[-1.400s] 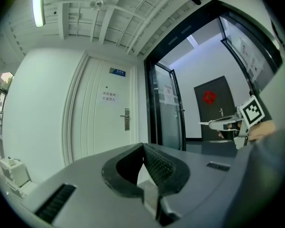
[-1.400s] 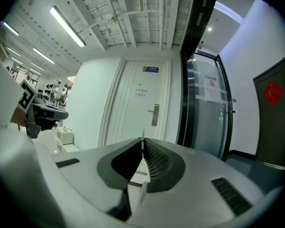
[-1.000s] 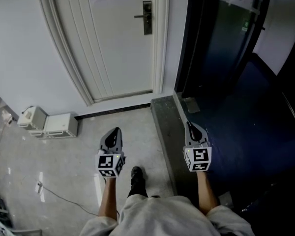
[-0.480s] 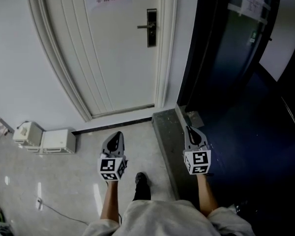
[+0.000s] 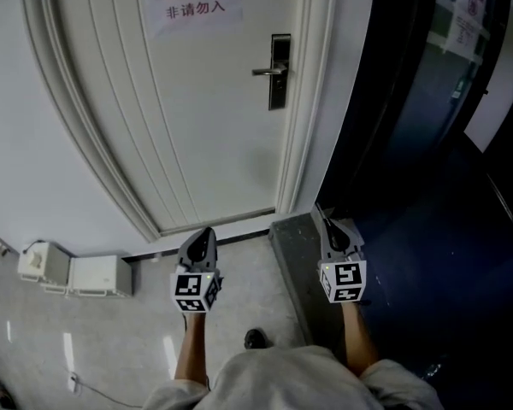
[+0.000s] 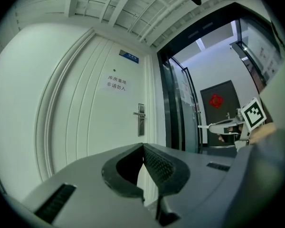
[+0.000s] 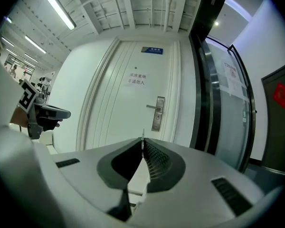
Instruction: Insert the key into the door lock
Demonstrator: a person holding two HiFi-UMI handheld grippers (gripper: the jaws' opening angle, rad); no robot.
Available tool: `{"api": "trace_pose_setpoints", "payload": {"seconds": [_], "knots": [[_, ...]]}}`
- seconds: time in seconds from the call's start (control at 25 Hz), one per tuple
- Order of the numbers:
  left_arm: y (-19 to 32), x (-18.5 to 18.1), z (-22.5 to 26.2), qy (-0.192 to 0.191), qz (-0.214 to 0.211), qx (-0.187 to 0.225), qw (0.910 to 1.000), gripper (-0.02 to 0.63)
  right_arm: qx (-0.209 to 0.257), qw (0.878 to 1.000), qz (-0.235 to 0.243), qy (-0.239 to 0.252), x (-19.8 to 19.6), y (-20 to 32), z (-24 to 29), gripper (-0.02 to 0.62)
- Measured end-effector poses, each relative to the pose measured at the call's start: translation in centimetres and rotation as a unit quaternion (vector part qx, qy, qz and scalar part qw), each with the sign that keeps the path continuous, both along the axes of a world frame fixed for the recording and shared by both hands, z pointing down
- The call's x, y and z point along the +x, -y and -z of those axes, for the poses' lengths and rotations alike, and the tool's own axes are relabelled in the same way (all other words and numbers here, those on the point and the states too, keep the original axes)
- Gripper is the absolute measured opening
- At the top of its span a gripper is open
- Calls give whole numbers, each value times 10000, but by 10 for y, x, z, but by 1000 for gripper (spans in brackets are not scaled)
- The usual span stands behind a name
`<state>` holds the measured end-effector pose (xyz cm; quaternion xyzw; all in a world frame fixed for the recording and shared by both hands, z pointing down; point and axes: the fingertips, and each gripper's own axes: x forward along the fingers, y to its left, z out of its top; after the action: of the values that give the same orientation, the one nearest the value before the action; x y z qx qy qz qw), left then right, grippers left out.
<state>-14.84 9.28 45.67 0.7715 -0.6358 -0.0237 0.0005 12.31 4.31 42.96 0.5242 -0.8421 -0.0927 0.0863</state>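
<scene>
A white door [image 5: 197, 109] stands ahead, with a dark lock plate and lever handle [image 5: 279, 71] near its right edge. The lock [image 6: 141, 120] lies straight ahead in the left gripper view, and the lock [image 7: 156, 114] is a little right of centre in the right gripper view. My right gripper [image 5: 323, 220] points level at the door, well short of it. It is shut on a thin key [image 7: 142, 136] whose blade sticks up from the pinched tips [image 7: 142, 144]. My left gripper [image 5: 205, 231] is level beside it, shut [image 6: 143, 145] with nothing in it.
A paper sign [image 5: 192, 2] hangs on the door. Two white boxes [image 5: 98, 276] sit on the floor by the left wall. A dark glass door [image 5: 427, 101] and a dark threshold strip [image 5: 292, 259] are at the right. The person's shoe [image 5: 256, 338] is below.
The person has walked towards the door with both grippers held level. The door and lock are now closer and larger, and the floor boxes have slid to the lower left.
</scene>
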Motion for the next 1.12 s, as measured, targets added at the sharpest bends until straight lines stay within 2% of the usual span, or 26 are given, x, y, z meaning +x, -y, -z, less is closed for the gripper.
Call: {"api": "trace_pose_setpoints", "payload": {"seconds": [0.24,0.48,0.8,1.12], "knots": [[66,-28,-2,-21,-129,-8,9999,18,-37,9999,-134,-63,-27,58,-1,29],[103,-34,-13,-66,-302,-109,9995,18,-147,9995,-252,-155,-35,88,-10,29],[139,-33,-28,-66,-397,-250,9989,17,-251,9991,-257,-210,-39,122,-23,29],[206,-22,-34,27,-472,-312,9984,18,-334,9991,-239,-87,-36,182,-34,29]]}}
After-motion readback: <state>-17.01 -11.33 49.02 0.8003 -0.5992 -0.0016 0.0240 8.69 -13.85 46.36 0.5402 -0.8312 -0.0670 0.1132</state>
